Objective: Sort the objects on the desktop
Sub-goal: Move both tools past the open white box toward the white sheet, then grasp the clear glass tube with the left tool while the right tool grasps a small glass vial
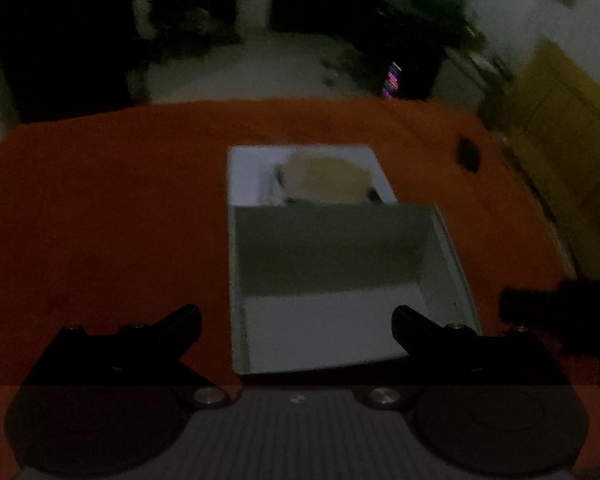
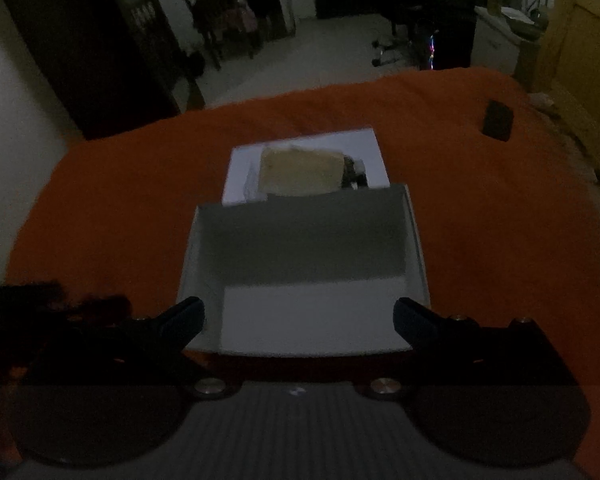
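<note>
A white open box [image 1: 340, 312] stands on the orange cloth in front of me, its inside bare. Behind it lies a white sheet or lid [image 1: 252, 172] with a round tan object [image 1: 324, 176] on it, blurred. My left gripper [image 1: 296, 320] is open and empty, its tips on either side of the box's near end. In the right wrist view the same box [image 2: 308, 316], the white sheet [image 2: 244, 172] and the tan object [image 2: 300, 172] show. My right gripper [image 2: 299, 316] is open and empty over the box's near end.
A small black object [image 1: 469, 155] lies on the orange cloth [image 1: 100, 208] at the far right; it also shows in the right wrist view [image 2: 498, 120]. A yellow wooden panel [image 2: 580, 52] stands to the right. The room is dim.
</note>
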`<act>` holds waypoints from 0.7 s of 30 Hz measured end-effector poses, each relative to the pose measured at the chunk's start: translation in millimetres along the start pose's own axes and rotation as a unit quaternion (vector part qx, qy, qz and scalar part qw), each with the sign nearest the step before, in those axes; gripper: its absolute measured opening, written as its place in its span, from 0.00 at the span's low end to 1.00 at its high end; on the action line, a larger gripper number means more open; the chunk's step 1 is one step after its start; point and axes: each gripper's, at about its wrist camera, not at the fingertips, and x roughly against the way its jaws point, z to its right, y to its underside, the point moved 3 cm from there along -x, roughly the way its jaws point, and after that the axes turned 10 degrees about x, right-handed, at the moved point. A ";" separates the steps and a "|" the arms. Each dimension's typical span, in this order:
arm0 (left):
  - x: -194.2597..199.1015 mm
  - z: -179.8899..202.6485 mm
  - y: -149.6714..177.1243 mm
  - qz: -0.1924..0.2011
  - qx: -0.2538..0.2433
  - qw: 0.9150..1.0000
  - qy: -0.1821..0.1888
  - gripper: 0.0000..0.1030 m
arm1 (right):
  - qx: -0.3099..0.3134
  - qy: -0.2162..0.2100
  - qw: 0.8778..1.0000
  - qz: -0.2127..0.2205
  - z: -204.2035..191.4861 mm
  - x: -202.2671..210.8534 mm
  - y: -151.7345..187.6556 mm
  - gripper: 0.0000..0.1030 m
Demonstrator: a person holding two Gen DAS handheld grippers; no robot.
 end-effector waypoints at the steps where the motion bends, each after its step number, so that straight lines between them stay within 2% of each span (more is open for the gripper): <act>1: -1.8 0.6 -2.4 0.003 -0.003 1.000 0.002 1.00 | -0.002 -0.004 1.000 0.006 2.9 0.0 -4.0 1.00; 5: -9.7 2.2 -11.8 0.013 -0.004 0.999 0.031 1.00 | -0.009 -0.030 0.999 0.025 17.2 -5.0 -21.9 1.00; 13: -54.2 -11.6 -38.5 -0.027 0.047 0.997 0.056 1.00 | -0.013 -0.021 1.000 0.015 37.0 -24.7 -42.1 1.00; 19: -71.5 -20.2 -50.1 -0.012 0.060 0.998 0.034 1.00 | 0.011 -0.031 0.999 0.027 38.3 -33.8 -47.2 1.00; 21: -74.6 -24.2 -52.7 -0.008 0.076 0.997 -0.003 1.00 | 0.002 -0.037 0.999 0.027 41.0 -37.5 -50.0 1.00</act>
